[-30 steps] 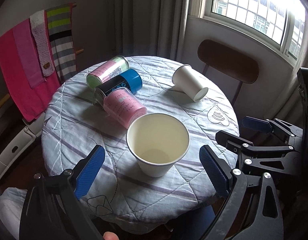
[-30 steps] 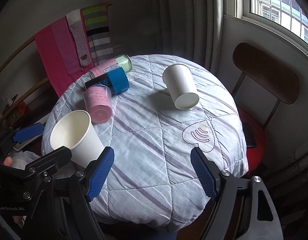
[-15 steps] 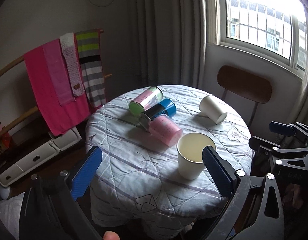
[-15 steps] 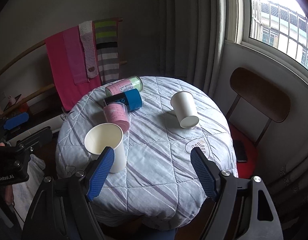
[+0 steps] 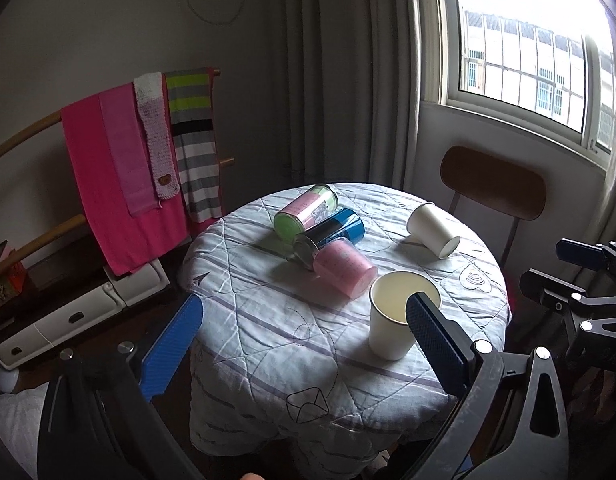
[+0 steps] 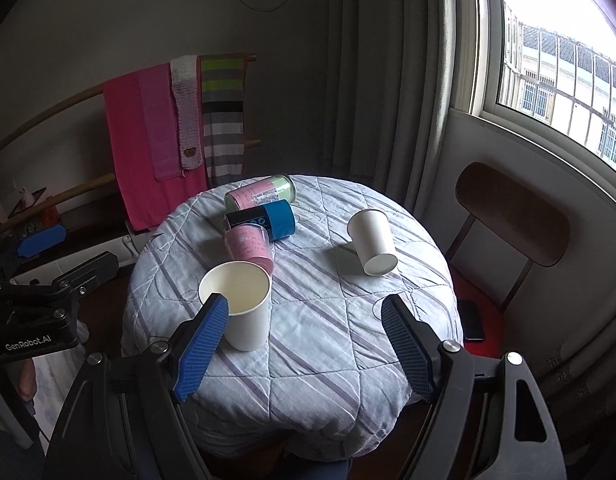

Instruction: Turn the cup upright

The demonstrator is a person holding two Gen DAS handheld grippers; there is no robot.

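Both grippers pulled back from round table (image 6: 316, 344) w/ quilted cloth; left gripper (image 5: 304, 344) & right gripper (image 6: 304, 344) spread wide, empty. Upright cup (image 6: 240, 304) near front edge; second cup (image 6: 372, 240) on its side by chair (image 6: 512, 216). Only right view shows phone (image 6: 472, 320) on seat. Three cans (image 5: 324, 240) mid-table; towels (image 5: 140, 160) behind.

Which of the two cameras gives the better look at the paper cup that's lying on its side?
The right wrist view. There the tipped cup lies near the middle of the table, fully unobstructed, its whole side and one end facing the camera. The left wrist view shows the same cup smaller, off toward the far right edge.
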